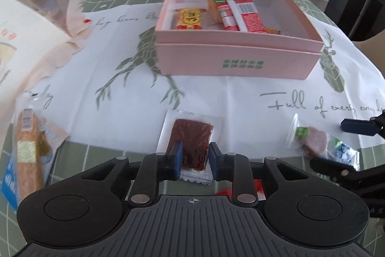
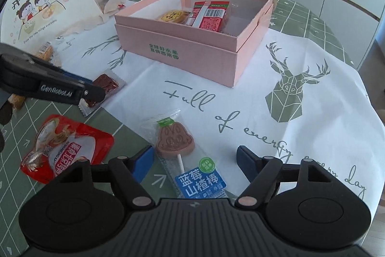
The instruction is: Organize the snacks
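a: where is the left gripper right now?

b: low centre of the left view, its fingers narrowed around the near end of the dark red snack packet. they look to be touching the packet's sides, but i can't tell if the grip is firm. the packet lies flat, long axis pointing up the frame toward the pink box.

a: and the right gripper?

b: wide open, holding nothing. the lollipop lies between its fingers at the bottom centre of the right view, stick end nearest the gripper, long axis running slightly up-left.

a: so the box?

b: straight up-frame from both, open, with a few snacks already inside. the red pouch at lower left of the right view is still out.
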The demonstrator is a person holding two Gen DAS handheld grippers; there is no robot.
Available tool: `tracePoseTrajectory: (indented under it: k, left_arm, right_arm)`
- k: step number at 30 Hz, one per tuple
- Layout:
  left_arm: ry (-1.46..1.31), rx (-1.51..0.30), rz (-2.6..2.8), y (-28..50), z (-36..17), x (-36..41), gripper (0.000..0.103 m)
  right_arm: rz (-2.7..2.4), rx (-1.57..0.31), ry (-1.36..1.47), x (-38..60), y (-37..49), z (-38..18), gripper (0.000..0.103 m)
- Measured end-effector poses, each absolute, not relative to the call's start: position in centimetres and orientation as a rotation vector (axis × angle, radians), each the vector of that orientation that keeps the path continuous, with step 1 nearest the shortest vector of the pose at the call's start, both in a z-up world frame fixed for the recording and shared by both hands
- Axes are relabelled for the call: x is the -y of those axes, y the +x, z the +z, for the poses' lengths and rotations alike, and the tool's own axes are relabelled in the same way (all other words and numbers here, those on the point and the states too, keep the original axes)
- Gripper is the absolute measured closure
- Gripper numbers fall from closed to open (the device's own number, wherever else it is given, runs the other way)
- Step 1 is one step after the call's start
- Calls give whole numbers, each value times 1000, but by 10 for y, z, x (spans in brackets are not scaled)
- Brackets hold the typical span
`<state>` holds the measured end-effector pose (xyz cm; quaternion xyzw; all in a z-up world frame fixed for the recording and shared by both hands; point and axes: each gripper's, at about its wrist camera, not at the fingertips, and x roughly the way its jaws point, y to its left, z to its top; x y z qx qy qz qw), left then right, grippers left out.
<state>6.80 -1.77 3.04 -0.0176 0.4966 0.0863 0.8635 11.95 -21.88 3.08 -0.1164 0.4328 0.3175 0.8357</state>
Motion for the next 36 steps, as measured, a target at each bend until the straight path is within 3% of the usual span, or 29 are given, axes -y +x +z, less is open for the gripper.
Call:
tracePoseTrajectory:
  k: [2, 6, 19, 21, 25, 27, 28, 36]
  left_arm:
    - [-35, -1035, 162, 62, 30, 17, 73]
    - [-40, -1041, 54, 57, 31, 19, 55]
    - [-9, -1054, 103, 79, 25, 12, 56]
    - [-11, -1051, 89, 81, 25, 14, 56]
    - [-7, -1071, 62, 71, 27, 24, 59]
    - [-18, -1083, 52, 60, 28, 31, 59]
    - [-17, -1088, 53, 56, 28, 34, 60]
    - [-49, -1095, 5, 42, 34, 39, 60]
  right_arm:
    - [683, -903, -250, 220, 118, 30, 27]
    - [695, -838, -307, 219, 104, 25, 22]
    - [671, -796, -268, 224, 92, 20, 20]
    - [672, -810, -276, 223, 93, 23, 31]
    - [708, -842, -269, 216, 107, 29, 44]
    - [723, -851, -282, 211, 113, 30, 62]
    - [732, -859, -298, 208, 116, 32, 66]
    - [757, -948, -281, 205, 106, 59, 68]
